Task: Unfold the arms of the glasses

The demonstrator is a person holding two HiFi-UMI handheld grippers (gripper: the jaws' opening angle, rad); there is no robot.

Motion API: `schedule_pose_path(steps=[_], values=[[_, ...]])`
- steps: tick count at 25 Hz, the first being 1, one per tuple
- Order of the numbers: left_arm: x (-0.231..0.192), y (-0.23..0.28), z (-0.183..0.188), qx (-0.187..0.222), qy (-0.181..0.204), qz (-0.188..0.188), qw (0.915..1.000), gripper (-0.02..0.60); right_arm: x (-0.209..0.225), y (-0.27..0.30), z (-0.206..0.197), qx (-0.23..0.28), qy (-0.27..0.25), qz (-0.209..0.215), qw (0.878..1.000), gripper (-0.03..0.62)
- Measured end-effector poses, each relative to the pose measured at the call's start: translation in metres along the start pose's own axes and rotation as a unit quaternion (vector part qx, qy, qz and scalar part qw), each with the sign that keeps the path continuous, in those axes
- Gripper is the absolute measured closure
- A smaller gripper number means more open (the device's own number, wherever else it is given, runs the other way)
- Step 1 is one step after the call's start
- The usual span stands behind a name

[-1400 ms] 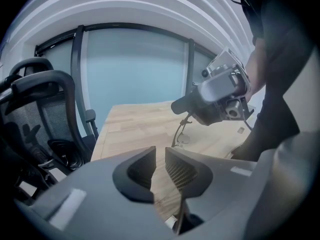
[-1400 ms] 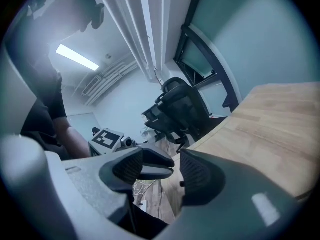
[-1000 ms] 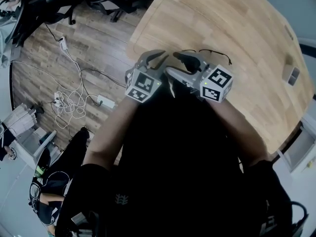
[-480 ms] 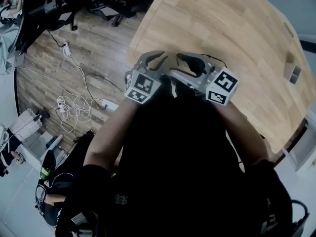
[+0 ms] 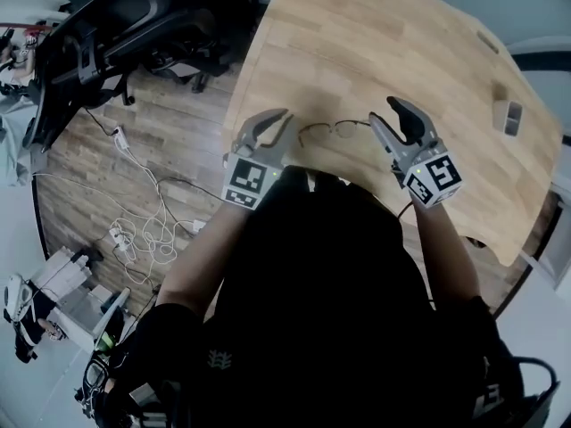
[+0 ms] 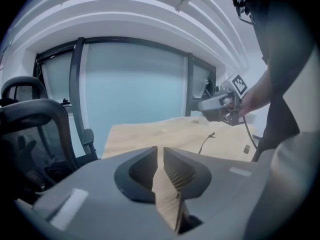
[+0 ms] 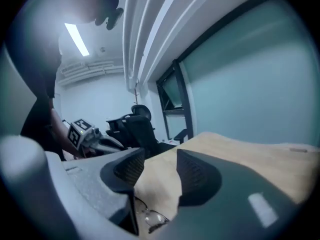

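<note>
Thin dark-framed glasses lie on the wooden table near its front edge, between my two grippers and touched by neither. My left gripper hovers just left of them; its jaws are closing to a narrow gap with nothing in it. My right gripper is just right of the glasses, jaws wide and closing slightly, with nothing between them. In the right gripper view the glasses show low down, below the jaws. The left gripper view shows a thin part of the glasses and the right gripper beyond.
Black office chairs stand off the table's left side. Cables and power strips lie on the wood floor. A small grey block sits near the table's far right edge.
The grippers were close together over the glasses. They have drawn apart, the right one swinging far to the right, and the glasses now lie uncovered between them.
</note>
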State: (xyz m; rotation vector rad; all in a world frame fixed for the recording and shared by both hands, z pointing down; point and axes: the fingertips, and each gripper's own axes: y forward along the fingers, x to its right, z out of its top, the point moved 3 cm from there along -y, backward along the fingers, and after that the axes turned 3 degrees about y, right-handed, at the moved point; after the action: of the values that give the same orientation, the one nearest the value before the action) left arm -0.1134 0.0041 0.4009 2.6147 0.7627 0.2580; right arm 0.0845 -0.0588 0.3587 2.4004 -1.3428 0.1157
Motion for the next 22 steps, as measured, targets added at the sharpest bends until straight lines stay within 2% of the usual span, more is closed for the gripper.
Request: schedule_pose_path(steps=[2, 4, 8, 10, 11, 15, 22], values=[[0.001, 0.004, 0.011, 0.010, 0.008, -0.004, 0.9999, 0.541, 0.017, -0.014, -0.003, -0.006, -0.011, -0.041, 0.999, 0.397], [0.001, 0.006, 0.019, 0.017, 0.013, -0.007, 0.9998, 0.548, 0.029, -0.026, -0.005, -0.003, -0.005, -0.071, 0.997, 0.438], [-0.006, 0.004, 0.024, 0.020, 0.011, 0.002, 0.9997, 0.557, 0.035, -0.039, -0.011, 0.002, -0.009, -0.101, 0.995, 0.521], [-0.006, 0.004, 0.024, 0.019, 0.000, 0.006, 0.9998, 0.559, 0.037, -0.047, -0.014, 0.002, -0.020, -0.118, 0.993, 0.582], [-0.005, 0.004, 0.023, 0.019, -0.006, 0.005, 0.9998, 0.560, 0.038, -0.051, -0.015, 0.001, -0.024, -0.129, 0.991, 0.592], [-0.008, 0.005, 0.017, 0.015, -0.017, 0.003, 0.9997, 0.563, 0.043, -0.055, -0.022, -0.001, -0.024, -0.150, 0.988, 0.592], [-0.001, 0.012, 0.015, 0.012, -0.010, 0.000, 0.9999, 0.563, 0.042, -0.057, -0.023, 0.008, -0.021, -0.148, 0.989, 0.592]])
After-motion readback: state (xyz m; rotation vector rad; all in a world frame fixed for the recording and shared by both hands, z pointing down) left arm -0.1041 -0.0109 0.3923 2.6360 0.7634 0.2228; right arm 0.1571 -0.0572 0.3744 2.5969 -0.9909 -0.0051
